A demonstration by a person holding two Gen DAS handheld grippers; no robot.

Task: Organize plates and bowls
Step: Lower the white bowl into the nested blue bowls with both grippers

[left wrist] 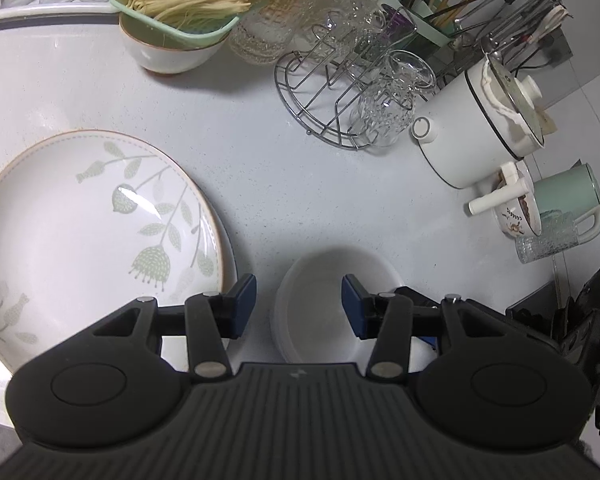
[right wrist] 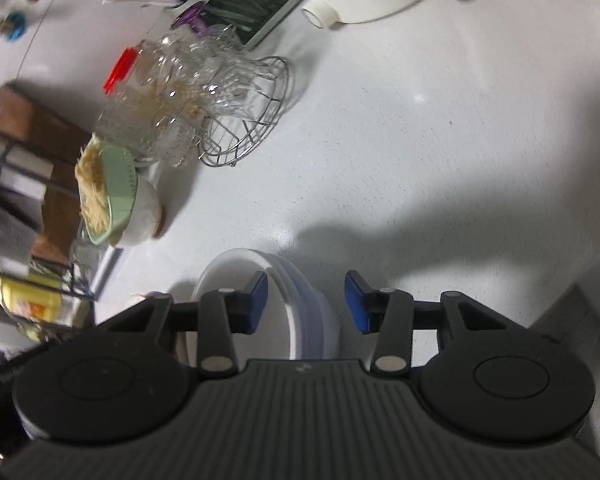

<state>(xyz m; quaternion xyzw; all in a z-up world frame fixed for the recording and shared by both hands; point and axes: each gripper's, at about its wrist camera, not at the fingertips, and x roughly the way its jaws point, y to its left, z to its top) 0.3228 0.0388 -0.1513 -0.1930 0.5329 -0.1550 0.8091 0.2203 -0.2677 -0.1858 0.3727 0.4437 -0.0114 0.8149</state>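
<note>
A stack of white bowls (left wrist: 324,312) sits on the grey counter (left wrist: 260,152) just below my left gripper (left wrist: 299,306), which is open and empty, its blue pads either side of the stack's near rim. A large floral plate (left wrist: 88,232) lies left of it, on another plate. In the right wrist view the same bowl stack (right wrist: 300,312) appears tilted; my right gripper (right wrist: 306,302) is open around its rim and wall, with no clear contact. The right gripper's dark body (left wrist: 560,320) shows at the left view's right edge.
A white bowl with a green strainer of noodles (left wrist: 176,20) stands at the back. A wire rack with glass cups (left wrist: 352,92), a utensil holder (left wrist: 432,12), a white pot (left wrist: 484,120), a small patterned bowl (left wrist: 516,208) and a green mug (left wrist: 568,200) crowd the right.
</note>
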